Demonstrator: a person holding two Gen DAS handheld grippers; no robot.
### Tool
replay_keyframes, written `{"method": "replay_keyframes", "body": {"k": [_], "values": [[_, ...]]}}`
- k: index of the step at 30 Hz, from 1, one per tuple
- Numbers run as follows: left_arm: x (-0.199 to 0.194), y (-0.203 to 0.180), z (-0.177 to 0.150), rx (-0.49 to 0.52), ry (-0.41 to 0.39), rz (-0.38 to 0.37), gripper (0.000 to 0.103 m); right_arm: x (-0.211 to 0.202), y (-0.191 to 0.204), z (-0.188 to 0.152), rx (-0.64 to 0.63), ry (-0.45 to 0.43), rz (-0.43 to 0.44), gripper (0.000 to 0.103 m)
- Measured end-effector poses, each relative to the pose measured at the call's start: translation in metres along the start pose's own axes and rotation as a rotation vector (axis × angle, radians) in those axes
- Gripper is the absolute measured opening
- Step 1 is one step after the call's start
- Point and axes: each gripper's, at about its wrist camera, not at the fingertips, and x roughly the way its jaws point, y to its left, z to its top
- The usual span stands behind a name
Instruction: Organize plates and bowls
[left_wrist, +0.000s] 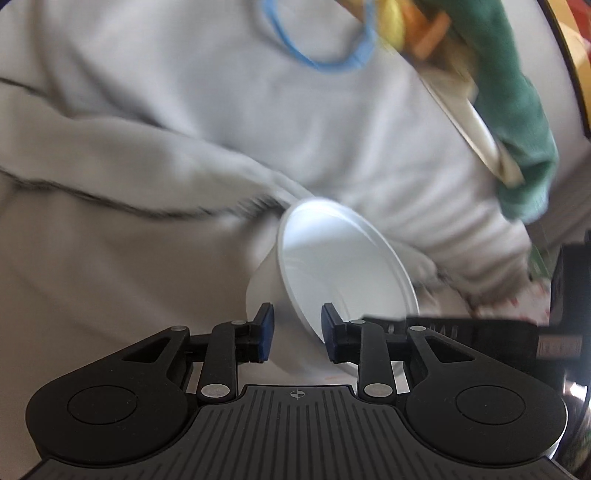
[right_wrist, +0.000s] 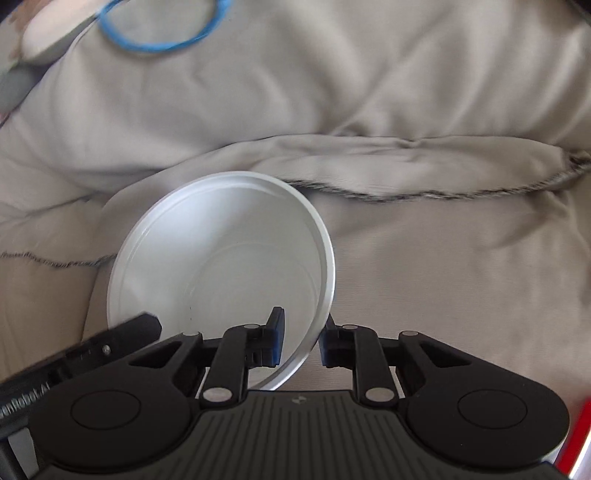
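A white plastic bowl (left_wrist: 343, 266) is held tilted above a grey blanket. In the left wrist view its rim passes between the blue pads of my left gripper (left_wrist: 297, 338), one pad outside the wall and one inside. In the right wrist view the same bowl (right_wrist: 221, 258) shows its inside, and my right gripper (right_wrist: 301, 341) straddles its right rim, the left pad inside and the right pad outside. Each gripper looks closed onto the rim. The other gripper's black body shows in each view, at the right in the left wrist view (left_wrist: 461, 332) and at the lower left in the right wrist view (right_wrist: 74, 354).
A crumpled grey blanket (right_wrist: 406, 92) with a dark fringed edge (right_wrist: 424, 194) fills both views. A blue ring (right_wrist: 159, 37) lies on it at the far side. A green cloth (left_wrist: 517, 129) and colourful items (left_wrist: 413, 26) sit at the upper right of the left wrist view.
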Motion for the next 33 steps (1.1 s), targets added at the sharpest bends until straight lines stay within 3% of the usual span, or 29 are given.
{"method": "replay_keyframes", "body": {"k": [4, 10, 14, 17, 22, 26, 28, 33], "values": [[0.043, -0.012, -0.011, -0.006, 0.141, -0.031, 0.031, 0.001, -0.046, -0.005, 0.024, 0.003, -0.055, 0.020], [0.056, -0.014, -0.009, -0.045, 0.126, 0.070, 0.032, 0.011, -0.096, -0.017, 0.166, 0.030, 0.036, 0.031], [0.075, -0.026, -0.003, 0.006, 0.161, 0.131, 0.029, 0.023, -0.105, -0.018, 0.210, 0.048, 0.117, 0.030], [0.082, -0.035, -0.002, 0.044, 0.163, 0.139, 0.027, 0.028, -0.108, -0.017, 0.215, 0.051, 0.163, 0.025], [0.077, -0.077, -0.007, 0.146, 0.154, 0.091, 0.030, 0.006, -0.130, -0.012, 0.202, 0.002, 0.140, 0.025], [0.092, -0.088, -0.012, 0.083, 0.220, 0.045, 0.025, -0.011, -0.158, -0.012, 0.194, -0.028, 0.110, 0.028], [0.102, -0.089, -0.015, 0.050, 0.261, 0.059, 0.025, -0.015, -0.171, -0.014, 0.210, -0.035, 0.106, 0.030], [0.113, -0.087, -0.021, 0.028, 0.277, 0.096, 0.028, -0.015, -0.195, -0.019, 0.269, -0.041, 0.118, 0.031]]}}
